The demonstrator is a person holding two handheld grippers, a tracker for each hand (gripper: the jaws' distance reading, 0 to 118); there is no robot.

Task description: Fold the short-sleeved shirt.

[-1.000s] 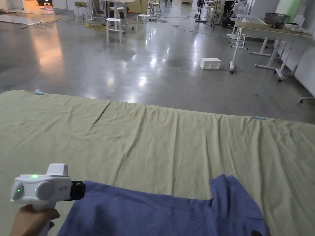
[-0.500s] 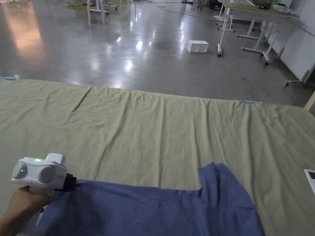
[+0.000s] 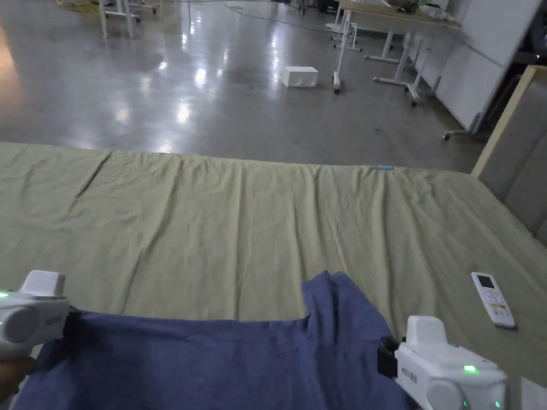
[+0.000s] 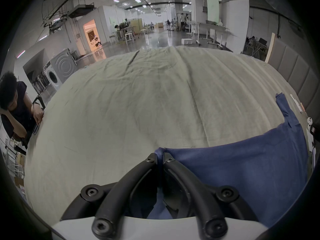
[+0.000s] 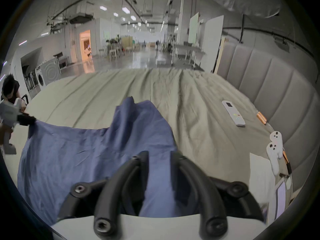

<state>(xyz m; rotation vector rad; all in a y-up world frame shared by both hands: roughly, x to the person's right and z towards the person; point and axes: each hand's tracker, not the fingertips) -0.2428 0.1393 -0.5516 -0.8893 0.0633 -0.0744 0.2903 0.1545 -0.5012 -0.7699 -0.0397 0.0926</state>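
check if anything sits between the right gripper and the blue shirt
Nothing visible does. The right gripper is open, its jaws straddling the blue shirt with cloth between them. The left gripper is shut on the shirt's far corner. The remote lies off to the right on the sheet.

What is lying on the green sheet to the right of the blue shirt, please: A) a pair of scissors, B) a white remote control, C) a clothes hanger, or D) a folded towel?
B: a white remote control lies on the green sheet, apart from the blue shirt and to its right.
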